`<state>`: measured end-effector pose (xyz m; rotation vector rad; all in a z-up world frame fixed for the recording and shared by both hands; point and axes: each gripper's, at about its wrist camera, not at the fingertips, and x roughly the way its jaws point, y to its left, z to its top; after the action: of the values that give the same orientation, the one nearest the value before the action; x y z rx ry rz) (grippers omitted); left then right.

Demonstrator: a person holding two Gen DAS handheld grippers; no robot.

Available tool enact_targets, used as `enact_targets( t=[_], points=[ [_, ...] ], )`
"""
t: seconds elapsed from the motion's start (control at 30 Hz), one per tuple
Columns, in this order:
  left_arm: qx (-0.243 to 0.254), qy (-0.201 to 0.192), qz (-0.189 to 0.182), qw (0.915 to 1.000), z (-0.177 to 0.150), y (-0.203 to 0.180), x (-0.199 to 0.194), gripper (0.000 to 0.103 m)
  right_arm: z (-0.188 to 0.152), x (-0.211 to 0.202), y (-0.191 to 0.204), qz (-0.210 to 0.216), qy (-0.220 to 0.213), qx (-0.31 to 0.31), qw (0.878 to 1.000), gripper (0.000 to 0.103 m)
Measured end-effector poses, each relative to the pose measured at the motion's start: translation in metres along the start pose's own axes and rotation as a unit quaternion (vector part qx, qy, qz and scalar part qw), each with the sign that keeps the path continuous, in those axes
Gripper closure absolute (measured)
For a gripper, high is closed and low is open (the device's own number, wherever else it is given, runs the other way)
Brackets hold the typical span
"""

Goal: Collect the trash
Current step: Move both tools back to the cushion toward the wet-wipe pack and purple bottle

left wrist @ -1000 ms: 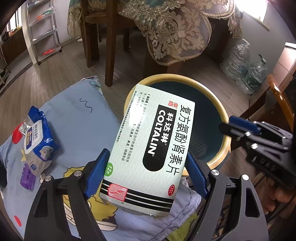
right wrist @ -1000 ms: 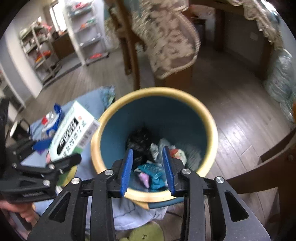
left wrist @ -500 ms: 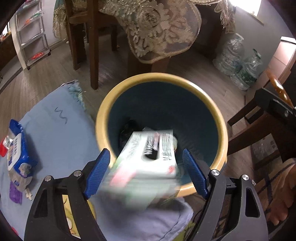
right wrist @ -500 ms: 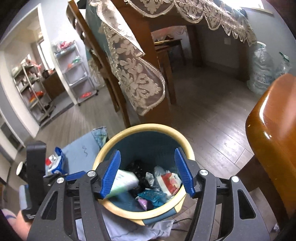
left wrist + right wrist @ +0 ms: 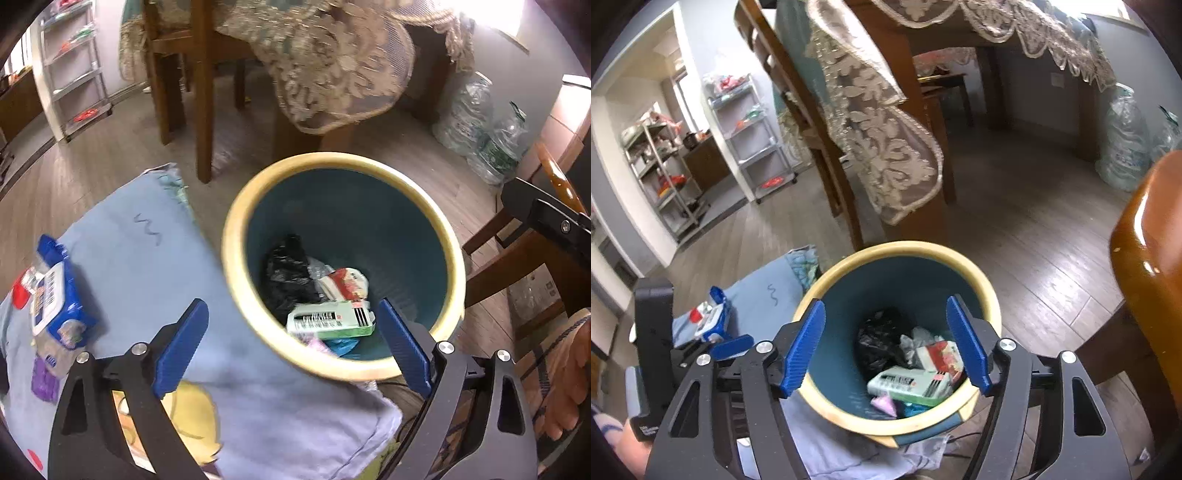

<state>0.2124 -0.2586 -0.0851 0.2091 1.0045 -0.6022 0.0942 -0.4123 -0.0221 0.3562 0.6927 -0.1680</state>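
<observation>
The green-and-white medicine box [image 5: 330, 324] lies flat inside the waste bin [image 5: 236, 266], on top of the other rubbish there: a black bag [image 5: 288, 273], a red-and-white wrapper [image 5: 343, 282] and some blue and pink scraps beneath it. The bin, blue inside with a cream rim, stands on the wooden floor just beside a pale blue cloth [image 5: 147, 258].

The left tongs [image 5: 291, 345] are spread wide with nothing between them; their jaws have just been opening, and they hang above the near rim of the bin. The right tongs [image 5: 890, 350] are also spread and empty, jaws likewise just opening, held over the bin mouth.

A blue wipes packet [image 5: 55, 299] rests on the cloth, well apart from the bin. A lace-draped wooden table stands behind.
</observation>
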Motion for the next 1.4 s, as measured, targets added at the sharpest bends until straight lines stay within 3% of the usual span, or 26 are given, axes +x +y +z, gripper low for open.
enact_targets(
  t=[0.33, 0.83, 1.2, 1.4],
  points=[
    [-0.042, -0.008, 0.030, 0.9986, -0.026, 0.060, -0.044, 0.009, -0.001, 0.000, 0.041, 0.035, 0.020, -0.047, 0.998, 0.025],
    [-0.106, 0.013, 0.071, 0.9917, -0.083, 0.158, -0.100, 0.009, 0.010, 0.011, 0.125, 0.114, 0.081, -0.132, 0.981, 0.020],
    [-0.138, 0.027, 0.097, 0.9853, -0.104, 0.215, -0.110, 0.009, 0.012, 0.065, 0.186, 0.160, 0.155, -0.202, 0.954, 0.017],
    [-0.160, 0.024, 0.098, 0.9820, -0.110, 0.232, -0.100, 0.009, 0.006, 0.114, 0.216, 0.189, 0.202, -0.182, 0.943, 0.017]
  ],
)
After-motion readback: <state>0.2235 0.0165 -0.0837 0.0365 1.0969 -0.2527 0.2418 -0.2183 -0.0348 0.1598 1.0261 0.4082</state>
